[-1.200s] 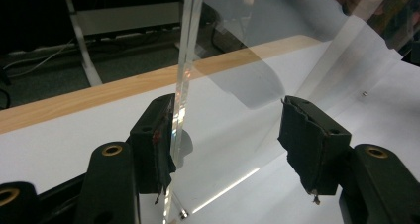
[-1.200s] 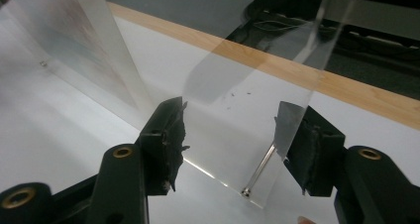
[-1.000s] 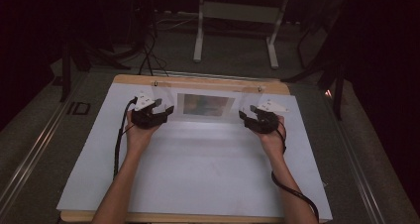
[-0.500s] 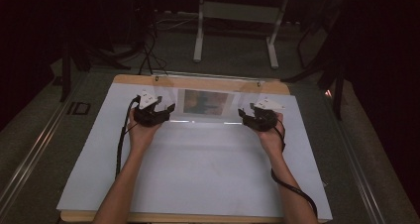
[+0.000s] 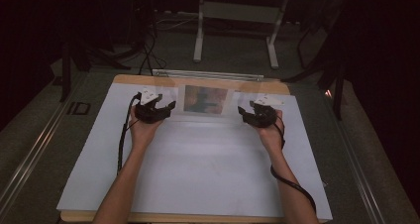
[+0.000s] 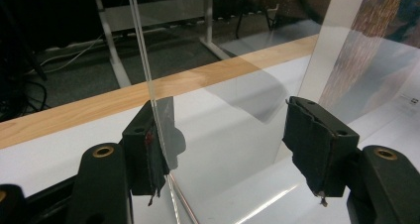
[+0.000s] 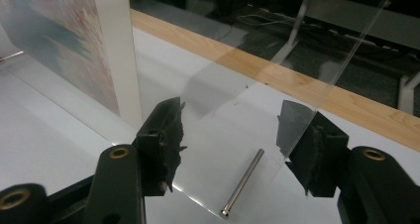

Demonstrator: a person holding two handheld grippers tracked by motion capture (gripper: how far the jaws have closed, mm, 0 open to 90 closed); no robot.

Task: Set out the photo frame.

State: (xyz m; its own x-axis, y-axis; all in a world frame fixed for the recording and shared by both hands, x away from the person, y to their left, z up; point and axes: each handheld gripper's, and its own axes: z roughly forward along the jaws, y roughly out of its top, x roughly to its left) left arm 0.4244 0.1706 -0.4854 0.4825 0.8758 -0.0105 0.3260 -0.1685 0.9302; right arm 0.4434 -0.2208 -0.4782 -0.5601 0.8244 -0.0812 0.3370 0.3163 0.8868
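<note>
Very little here can be read. In the high view, at the left of the frame beside my table, pale letters "ID" [image 5: 79, 108] stand on the dark floor strip just outside the white sheet's left edge. In my left gripper view, at the far right edge of the frame, a few tiny dark printed marks [image 6: 412, 101] sit on the white surface, too small for me to make out. The picture inside the clear panel [image 5: 205, 99] carries blurred colours with no letters I can tell. My claws bear no label that I can read in either gripper view.
</note>
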